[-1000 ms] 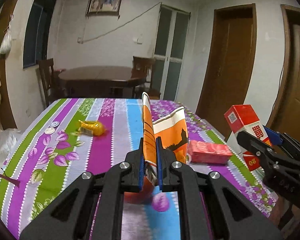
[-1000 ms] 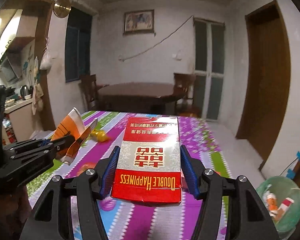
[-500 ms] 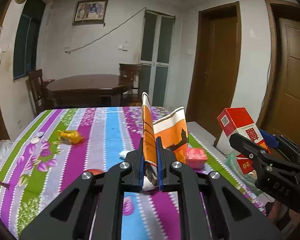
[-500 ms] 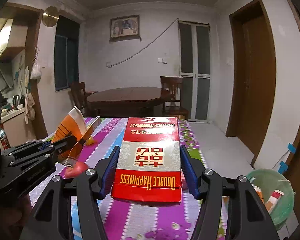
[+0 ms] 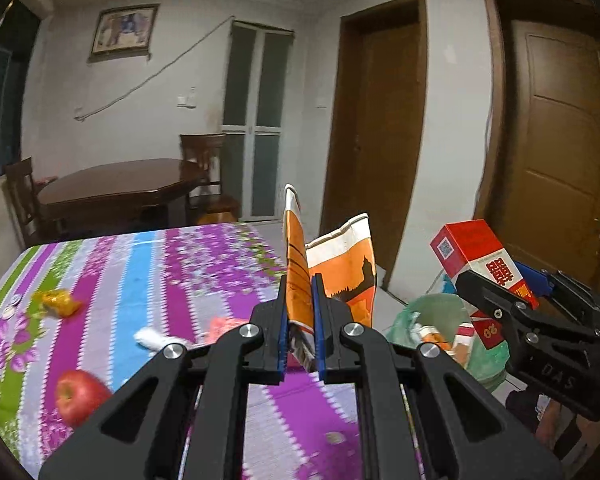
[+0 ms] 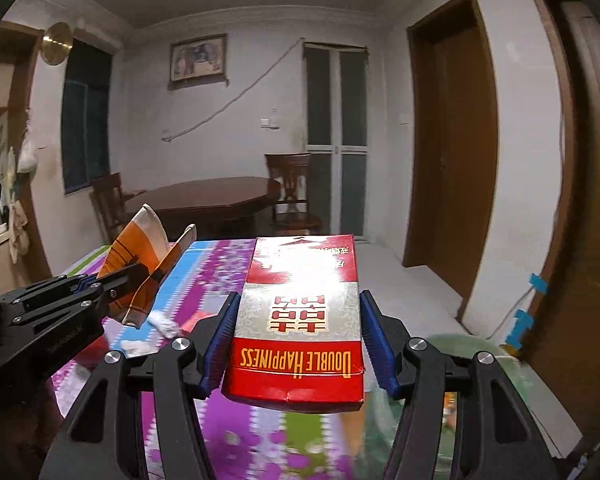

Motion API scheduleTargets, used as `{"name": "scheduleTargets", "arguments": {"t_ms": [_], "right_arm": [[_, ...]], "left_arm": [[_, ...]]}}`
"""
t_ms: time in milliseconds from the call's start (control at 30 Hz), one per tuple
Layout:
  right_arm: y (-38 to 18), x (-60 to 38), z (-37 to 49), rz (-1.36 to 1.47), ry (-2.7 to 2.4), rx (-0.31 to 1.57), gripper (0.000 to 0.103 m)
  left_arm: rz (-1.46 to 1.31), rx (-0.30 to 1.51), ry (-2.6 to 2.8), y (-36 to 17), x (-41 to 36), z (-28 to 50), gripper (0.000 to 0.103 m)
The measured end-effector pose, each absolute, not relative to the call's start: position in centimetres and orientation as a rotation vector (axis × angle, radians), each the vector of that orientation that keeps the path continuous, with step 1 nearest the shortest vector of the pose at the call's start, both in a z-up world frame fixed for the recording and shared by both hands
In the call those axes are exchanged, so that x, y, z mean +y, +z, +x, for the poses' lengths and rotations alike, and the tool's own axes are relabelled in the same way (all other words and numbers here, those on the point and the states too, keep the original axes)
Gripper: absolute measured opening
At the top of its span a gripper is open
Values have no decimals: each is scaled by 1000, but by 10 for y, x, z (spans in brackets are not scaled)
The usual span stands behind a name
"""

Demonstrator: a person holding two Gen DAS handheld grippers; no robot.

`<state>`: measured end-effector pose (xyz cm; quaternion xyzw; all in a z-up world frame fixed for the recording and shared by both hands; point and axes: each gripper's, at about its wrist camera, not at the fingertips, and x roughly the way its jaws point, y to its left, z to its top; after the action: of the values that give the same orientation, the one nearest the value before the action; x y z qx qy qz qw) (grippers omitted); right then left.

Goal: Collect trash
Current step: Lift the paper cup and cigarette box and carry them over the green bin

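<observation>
The left gripper (image 5: 300, 316) was clamped tight on an orange wrapper (image 5: 340, 268), its crumpled sheet standing up between the blue pads. The right gripper (image 6: 298, 336) stood about half open around a red carton (image 6: 300, 320), which sat squarely between the pads, held above the table's edge. Below it, off the table, lay a green bin (image 5: 428, 320) with scraps inside. On the striped cloth (image 5: 148, 272) farther back lay an apple (image 5: 80, 396), a white scrap (image 5: 150, 338) and a yellow wrapper (image 5: 58, 302).
</observation>
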<state>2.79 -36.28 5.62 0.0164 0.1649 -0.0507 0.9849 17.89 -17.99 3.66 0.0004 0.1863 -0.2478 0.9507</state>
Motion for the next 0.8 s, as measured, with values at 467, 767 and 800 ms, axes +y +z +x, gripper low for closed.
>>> {"name": "scheduleTargets", "arguments": {"t_ms": [467,767,800], "right_arm": [[46,-505,16,59,-267,402,60],[8,-592,41,127,-322,532,60],[2,-602,46,141,-322,552,60]], "left_arm": [[54,414,-670,31,-294,186,9],[100,505,-728,1,-365,218,9],[106,524,-734,-4,-372,223,9]]}}
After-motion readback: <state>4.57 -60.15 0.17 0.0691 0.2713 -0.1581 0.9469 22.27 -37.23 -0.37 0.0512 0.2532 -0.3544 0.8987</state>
